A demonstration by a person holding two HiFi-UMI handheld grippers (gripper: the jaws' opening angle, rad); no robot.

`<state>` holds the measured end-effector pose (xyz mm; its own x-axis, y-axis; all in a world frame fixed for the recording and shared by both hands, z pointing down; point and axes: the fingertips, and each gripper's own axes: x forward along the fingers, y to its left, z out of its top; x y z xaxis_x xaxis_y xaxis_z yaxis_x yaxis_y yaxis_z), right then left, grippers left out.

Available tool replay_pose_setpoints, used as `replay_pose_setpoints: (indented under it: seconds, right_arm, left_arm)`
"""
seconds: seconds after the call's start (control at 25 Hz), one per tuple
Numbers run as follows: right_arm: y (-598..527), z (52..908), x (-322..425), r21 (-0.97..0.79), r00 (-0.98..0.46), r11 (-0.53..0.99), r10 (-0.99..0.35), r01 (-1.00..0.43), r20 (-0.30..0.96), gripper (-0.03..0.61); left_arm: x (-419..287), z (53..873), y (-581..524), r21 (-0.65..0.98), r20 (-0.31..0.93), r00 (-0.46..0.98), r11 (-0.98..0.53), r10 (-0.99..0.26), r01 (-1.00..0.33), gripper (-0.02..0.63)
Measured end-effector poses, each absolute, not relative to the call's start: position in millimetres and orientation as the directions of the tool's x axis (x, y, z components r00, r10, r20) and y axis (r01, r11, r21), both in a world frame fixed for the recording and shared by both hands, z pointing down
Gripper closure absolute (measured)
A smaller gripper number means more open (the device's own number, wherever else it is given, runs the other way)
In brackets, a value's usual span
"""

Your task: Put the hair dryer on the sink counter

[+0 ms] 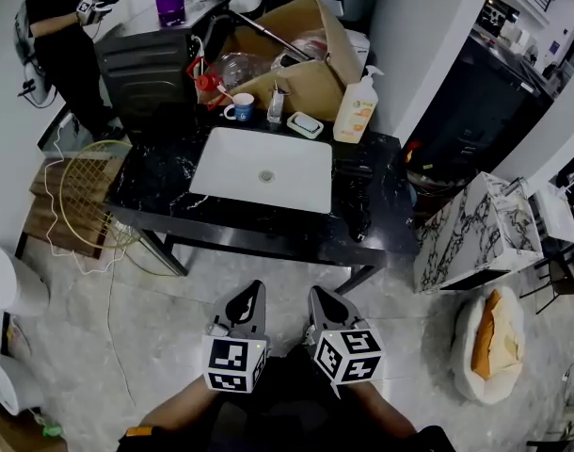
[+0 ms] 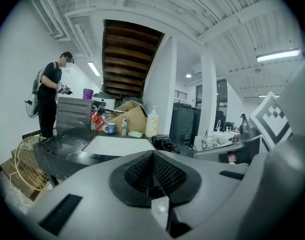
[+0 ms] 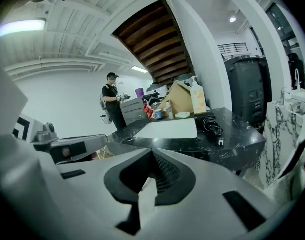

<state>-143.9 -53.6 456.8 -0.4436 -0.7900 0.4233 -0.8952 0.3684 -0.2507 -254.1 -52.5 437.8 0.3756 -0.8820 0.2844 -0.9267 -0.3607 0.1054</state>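
Observation:
The black hair dryer lies with its coiled cord on the black marble sink counter, just right of the white basin. It also shows in the left gripper view, hair dryer, and in the right gripper view, hair dryer. Both grippers hang side by side in front of the counter, close to the person's body and well short of the dryer. The left gripper is shut and empty. The right gripper is also shut with nothing in it.
At the counter's back stand a cardboard box, a soap bottle, a mug and a soap dish. A person stands far left. A wire basket leans at the left end; a marble cabinet stands right.

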Motion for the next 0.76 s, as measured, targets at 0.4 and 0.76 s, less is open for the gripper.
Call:
replay_pose_setpoints:
  seconds: [0.4, 0.76]
  right_arm:
    - [-49.7, 457.8, -147.4, -0.239, -0.424, 0.352, -0.796, -0.905, 0.432, 0.565]
    - [-44.8, 455.1, -154.0, -0.235, -0.426, 0.357, -0.796, -0.904, 0.431, 0.565]
  left_arm:
    - [-259.1, 440.1, -49.1, 0.122, 0.280, 0.389, -0.370, -0.877, -0.921, 0.607]
    - [-265.1, 438.6, -44.0, 0.133, 0.271, 0.391, -0.368, -0.880, -0.920, 0.607]
